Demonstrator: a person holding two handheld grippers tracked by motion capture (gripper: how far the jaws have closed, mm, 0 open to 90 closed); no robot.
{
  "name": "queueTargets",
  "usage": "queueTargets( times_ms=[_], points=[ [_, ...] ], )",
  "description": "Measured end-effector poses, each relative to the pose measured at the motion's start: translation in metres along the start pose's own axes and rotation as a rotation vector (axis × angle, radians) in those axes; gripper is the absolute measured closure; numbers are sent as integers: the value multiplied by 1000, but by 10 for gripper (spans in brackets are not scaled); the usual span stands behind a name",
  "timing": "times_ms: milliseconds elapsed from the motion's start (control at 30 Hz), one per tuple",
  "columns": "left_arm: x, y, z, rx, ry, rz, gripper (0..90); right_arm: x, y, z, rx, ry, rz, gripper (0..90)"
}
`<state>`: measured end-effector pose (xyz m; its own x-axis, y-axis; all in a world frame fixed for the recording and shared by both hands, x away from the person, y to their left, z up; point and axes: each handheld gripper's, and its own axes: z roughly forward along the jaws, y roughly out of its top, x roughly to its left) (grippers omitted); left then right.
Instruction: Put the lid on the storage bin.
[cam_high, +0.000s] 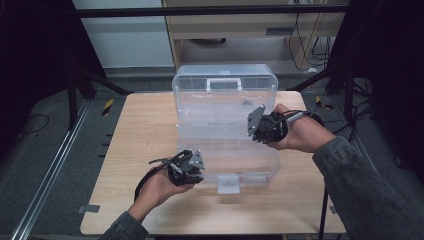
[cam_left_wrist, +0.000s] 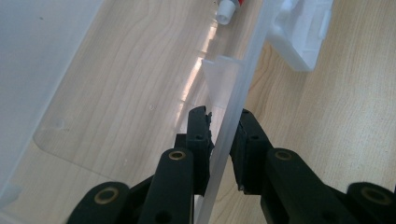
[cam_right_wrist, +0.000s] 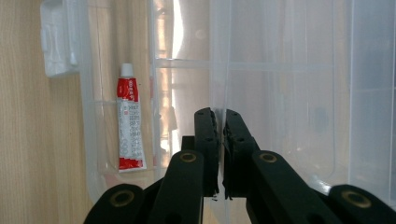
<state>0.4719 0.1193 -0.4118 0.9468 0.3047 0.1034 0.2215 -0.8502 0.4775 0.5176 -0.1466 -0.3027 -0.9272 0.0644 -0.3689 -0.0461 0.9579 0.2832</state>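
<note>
A clear plastic box (cam_high: 225, 155) lies on the wooden table with its lid (cam_high: 220, 107) raised at the back. Inside lies a red and white tube (cam_right_wrist: 130, 123), whose white cap (cam_left_wrist: 226, 10) shows in the left gripper view. My left gripper (cam_high: 199, 172) is at the box's front left; its jaws stand either side of the front wall (cam_left_wrist: 236, 93) and press on it (cam_left_wrist: 223, 140). My right gripper (cam_high: 254, 127) is at the lid's right side, shut on a thin clear edge (cam_right_wrist: 219, 140) of the lid.
A white latch (cam_high: 228, 184) hangs on the box's front wall. The lid has a handle (cam_high: 223, 84) on top. Bare table (cam_high: 145, 130) lies left of the box. Beyond the table stand a black frame and a cabinet with cables (cam_high: 305, 45).
</note>
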Motion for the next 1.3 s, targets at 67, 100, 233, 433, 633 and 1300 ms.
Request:
queueTargets(
  times_ms=[67, 100, 233, 433, 633, 1300],
  points=[
    [-3, -1, 0, -4, -3, -35, 777, 1, 1, 0, 4, 0, -1, 862],
    [-3, -1, 0, -4, -3, -35, 777, 1, 1, 0, 4, 0, -1, 862],
    [0, -1, 0, -7, 2, 4, 776, 4, 0, 0, 1, 3, 3, 861],
    [-2, -3, -1, -9, -4, -34, 775, 7, -1, 0, -10, 11, 10, 861],
    [-2, -3, -1, -9, 4, -14, 770, 11, -2, 1, -16, 11, 16, 855],
    [-7, -3, 1, -14, 24, -43, 755, 16, -5, 2, -24, 28, 12, 853]
  ],
)
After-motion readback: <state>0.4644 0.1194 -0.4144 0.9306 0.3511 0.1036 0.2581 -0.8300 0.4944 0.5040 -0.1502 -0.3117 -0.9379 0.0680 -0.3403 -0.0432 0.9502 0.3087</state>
